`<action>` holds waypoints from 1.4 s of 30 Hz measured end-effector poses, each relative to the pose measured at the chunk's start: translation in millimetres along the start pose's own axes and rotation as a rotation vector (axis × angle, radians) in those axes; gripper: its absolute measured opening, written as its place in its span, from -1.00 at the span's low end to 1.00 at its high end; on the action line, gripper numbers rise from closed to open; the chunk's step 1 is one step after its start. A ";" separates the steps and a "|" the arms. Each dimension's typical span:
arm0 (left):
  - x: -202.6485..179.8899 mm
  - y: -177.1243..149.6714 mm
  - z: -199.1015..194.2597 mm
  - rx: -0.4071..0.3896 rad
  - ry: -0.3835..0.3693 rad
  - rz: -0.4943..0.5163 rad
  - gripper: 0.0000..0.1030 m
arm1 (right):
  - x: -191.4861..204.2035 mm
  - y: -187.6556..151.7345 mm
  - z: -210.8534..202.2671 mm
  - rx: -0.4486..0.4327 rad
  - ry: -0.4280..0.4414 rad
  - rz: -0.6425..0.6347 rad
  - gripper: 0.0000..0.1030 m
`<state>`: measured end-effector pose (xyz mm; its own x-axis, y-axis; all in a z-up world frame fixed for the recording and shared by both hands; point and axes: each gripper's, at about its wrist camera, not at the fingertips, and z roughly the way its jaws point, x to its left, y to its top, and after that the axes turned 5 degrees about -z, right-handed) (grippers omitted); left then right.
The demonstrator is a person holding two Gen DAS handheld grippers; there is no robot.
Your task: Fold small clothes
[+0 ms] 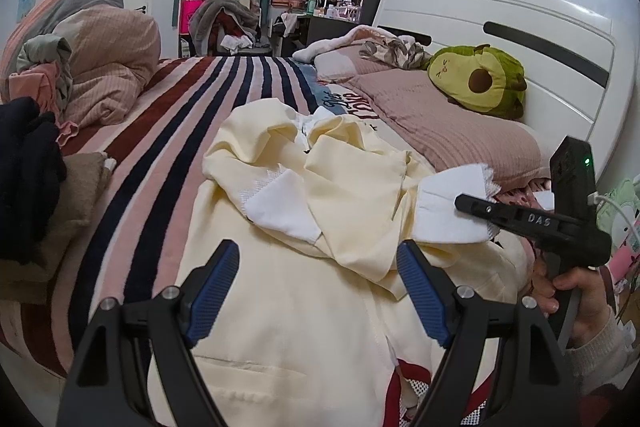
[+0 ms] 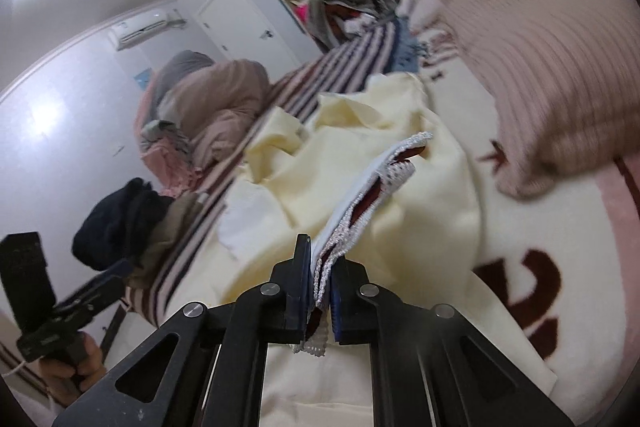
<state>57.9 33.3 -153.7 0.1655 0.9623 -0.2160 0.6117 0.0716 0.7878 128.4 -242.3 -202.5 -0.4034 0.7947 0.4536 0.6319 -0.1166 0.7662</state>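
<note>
A cream-yellow garment (image 1: 304, 307) with white lace-edged cuffs lies crumpled on the bed; it also shows in the right wrist view (image 2: 360, 147). My left gripper (image 1: 318, 291) is open, its blue pads just above the garment's lower part, holding nothing. My right gripper (image 2: 322, 267) is shut on a white lace-trimmed cuff (image 2: 372, 183) with dark red inside, lifted off the bed. In the left wrist view the right gripper (image 1: 476, 205) sits at the right over that white cuff (image 1: 452, 211). The left gripper (image 2: 100, 283) shows at the lower left of the right wrist view.
The striped blanket (image 1: 168, 131) covers the bed. A pile of dark and tan clothes (image 1: 32, 187) lies left. Pink bundled bedding (image 1: 108, 67) sits behind it. A pink pillow (image 1: 432, 123) and an avocado plush (image 1: 480, 79) lie by the white headboard (image 1: 520, 27).
</note>
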 end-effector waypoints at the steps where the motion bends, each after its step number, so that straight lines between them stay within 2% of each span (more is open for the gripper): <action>1: 1.5 -0.3 -2.6 -0.006 -0.001 -0.002 0.51 | 6.2 2.4 -2.0 -0.008 0.014 -0.012 -0.95; 8: 17.2 -4.4 -21.9 -0.049 -0.007 -0.029 0.51 | 43.1 9.7 -7.7 -0.033 0.050 -0.097 -0.96; 12: 31.5 -8.5 -33.0 -0.074 -0.015 -0.053 0.51 | 69.0 13.1 -5.2 -0.019 0.083 -0.156 -0.96; 20: 58.1 -24.7 -57.4 -0.103 -0.043 -0.071 0.54 | 146.2 -2.0 13.9 0.041 0.231 -0.326 -0.96; 23: 71.2 -31.9 -66.3 -0.103 -0.026 -0.085 0.54 | 168.5 -17.4 30.7 0.101 0.275 -0.364 -0.96; 32: 115.6 -54.3 -93.9 -0.111 0.094 -0.158 0.55 | 208.9 -76.3 70.5 0.308 0.379 -0.391 -0.97; 37: 131.3 -58.0 -101.9 -0.125 0.130 -0.191 0.55 | 230.9 -93.1 73.7 0.360 0.429 -0.436 -0.97; 42: 131.3 -54.4 -105.9 -0.138 0.141 -0.187 0.55 | 236.0 -92.4 69.8 0.352 0.441 -0.457 -0.97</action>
<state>-35.6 183.6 -163.9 -0.0557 0.9552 -0.2907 0.5088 0.2776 0.8149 21.0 -2.4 -198.0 -0.8605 0.3951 0.3218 0.4822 0.4273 0.7648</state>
